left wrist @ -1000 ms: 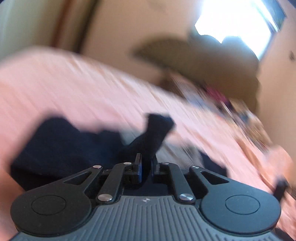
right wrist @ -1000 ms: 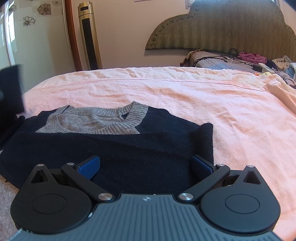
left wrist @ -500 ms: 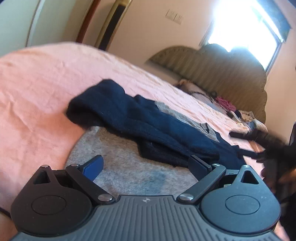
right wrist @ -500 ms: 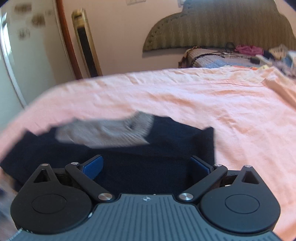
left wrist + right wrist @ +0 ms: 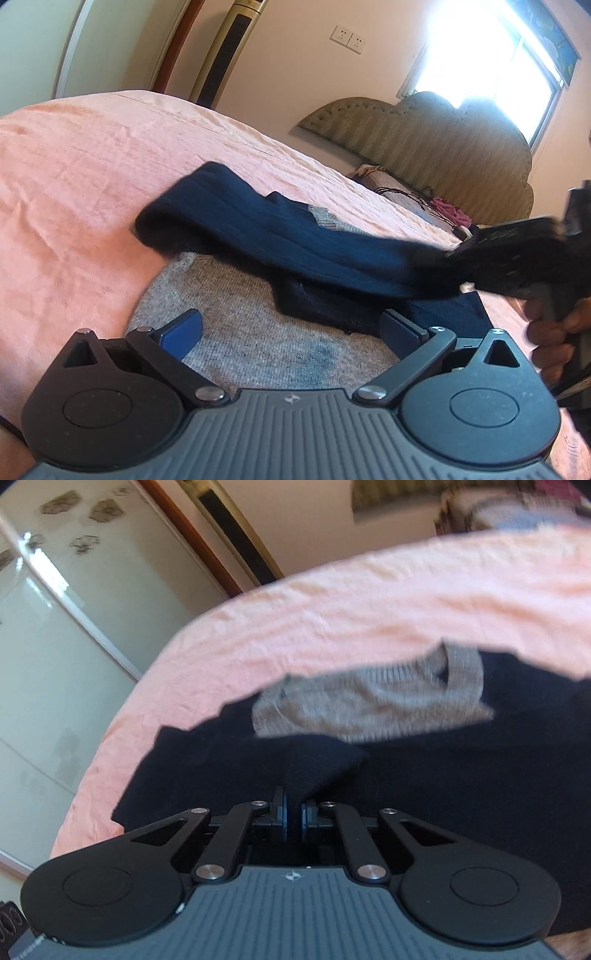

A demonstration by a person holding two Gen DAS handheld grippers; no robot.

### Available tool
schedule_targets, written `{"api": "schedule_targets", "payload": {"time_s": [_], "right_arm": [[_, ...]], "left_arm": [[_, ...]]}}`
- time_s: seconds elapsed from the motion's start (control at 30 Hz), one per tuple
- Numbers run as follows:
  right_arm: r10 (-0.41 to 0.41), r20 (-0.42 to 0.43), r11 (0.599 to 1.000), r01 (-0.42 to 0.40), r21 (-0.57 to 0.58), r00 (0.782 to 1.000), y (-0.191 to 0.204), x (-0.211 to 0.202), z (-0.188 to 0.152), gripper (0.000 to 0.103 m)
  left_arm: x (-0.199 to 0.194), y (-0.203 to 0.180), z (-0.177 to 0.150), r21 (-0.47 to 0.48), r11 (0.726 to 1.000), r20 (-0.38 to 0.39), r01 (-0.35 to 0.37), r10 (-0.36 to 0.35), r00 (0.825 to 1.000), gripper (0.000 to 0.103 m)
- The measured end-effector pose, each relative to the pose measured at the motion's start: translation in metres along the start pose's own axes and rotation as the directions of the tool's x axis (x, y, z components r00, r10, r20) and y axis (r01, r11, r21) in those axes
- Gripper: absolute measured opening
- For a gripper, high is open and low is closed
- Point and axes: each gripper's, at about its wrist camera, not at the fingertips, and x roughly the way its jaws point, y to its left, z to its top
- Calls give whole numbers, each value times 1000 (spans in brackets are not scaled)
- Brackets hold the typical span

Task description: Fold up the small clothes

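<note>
The navy-and-grey sweater (image 5: pixel 258 332) lies on the pink bed (image 5: pixel 74 155). The right gripper (image 5: pixel 293 818) has its jaws closed on a small pinch of navy knit, which may slip out. The left gripper (image 5: pixel 291 332) stands wide open, holding nothing.

A pink-sheeted bed (image 5: pixel 74 155) carries a navy-and-grey sweater (image 5: pixel 258 339) and, seemingly, clothes (image 5: pixel 448 214) by the headboard.

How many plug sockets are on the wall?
2: both sit side by side high on the cream wall, one socket left, the other socket right. More may be hidden.
</note>
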Motion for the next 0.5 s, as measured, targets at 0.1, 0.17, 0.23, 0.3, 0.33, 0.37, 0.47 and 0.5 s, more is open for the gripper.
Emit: {"api": "schedule_targets", "payload": {"time_s": [0.1, 0.17, 0.23, 0.3, 0.33, 0.37, 0.47, 0.5], "right_arm": [[-14, 75, 997, 20, -68, 997, -3, -38, 15, 13], [-109, 94, 980, 123, -154, 990, -13, -56, 18, 13], [-233, 89, 951, 246, -187, 968, -36, -61, 16, 13], [-283, 68, 943, 291, -161, 957, -61, -62, 12, 13], [-279, 56, 949, 284, -137, 959, -72, -61, 9, 13], [-274, 41, 953, 277, -120, 961, -80, -59, 6, 13], [-292, 37, 948, 294, -125, 956, -88, -47, -8, 13], [-287, 46, 950, 290, -112, 957, -89, -45, -10, 13]], "left_arm": [[1, 1, 0, -3, 1000, 1, 2, -2, 1000, 103], [2, 1, 0, -5, 1000, 2, 2, -2, 1000, 103], [2, 1, 0, -6, 1000, 3, 1, -1, 1000, 103], [2, 0, 0, -3, 1000, 2, -1, 1, 1000, 103], [2, 0, 0, -1, 1000, 2, -3, 3, 1000, 103], [2, -1, 0, 1, 1000, 1, -4, 4, 1000, 103], [3, -3, 0, 10, 1000, -2, -12, 12, 1000, 103], [3, -3, 0, 13, 1000, -3, -14, 14, 1000, 103]]}}
